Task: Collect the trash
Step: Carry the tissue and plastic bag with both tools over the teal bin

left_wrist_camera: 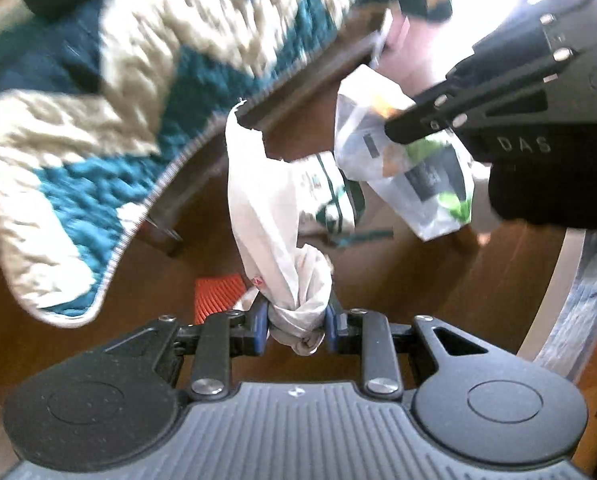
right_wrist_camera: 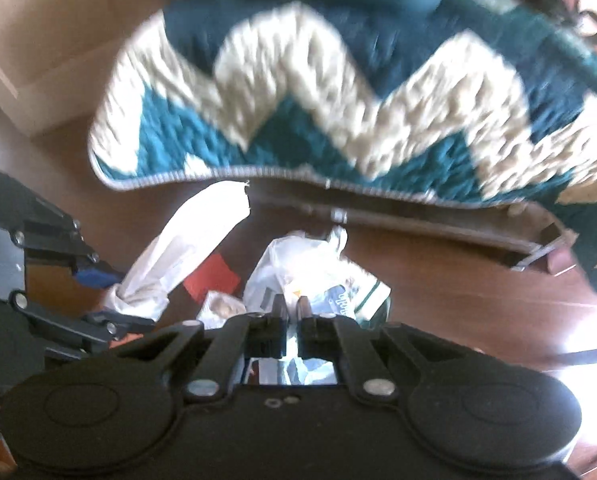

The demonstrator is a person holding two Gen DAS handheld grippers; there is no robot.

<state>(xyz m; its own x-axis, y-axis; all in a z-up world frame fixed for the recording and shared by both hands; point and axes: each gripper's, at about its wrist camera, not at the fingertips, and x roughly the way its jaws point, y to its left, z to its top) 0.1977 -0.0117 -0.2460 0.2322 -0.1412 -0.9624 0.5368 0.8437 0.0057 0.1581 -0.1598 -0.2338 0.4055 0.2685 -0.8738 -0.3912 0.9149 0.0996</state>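
In the left wrist view my left gripper [left_wrist_camera: 296,320] is shut on the twisted end of a crumpled white paper bag [left_wrist_camera: 270,216], which hangs down above the brown wooden floor. My right gripper [left_wrist_camera: 394,128] comes in from the upper right, shut on a clear printed plastic bag [left_wrist_camera: 418,176] that dangles below it. The right wrist view shows the right gripper [right_wrist_camera: 292,308] pinching that plastic bag [right_wrist_camera: 298,264]. To its left, the left gripper [right_wrist_camera: 106,300] holds the paper bag [right_wrist_camera: 186,240].
A green-and-white striped wrapper [left_wrist_camera: 330,196] and an orange-red piece [left_wrist_camera: 218,292] lie on the floor below. A teal and beige zigzag blanket [right_wrist_camera: 338,120] covers a low dark wooden frame [right_wrist_camera: 438,224]. A cardboard box [right_wrist_camera: 38,60] stands far left. A pale curved rim [left_wrist_camera: 558,300] sits at the right.
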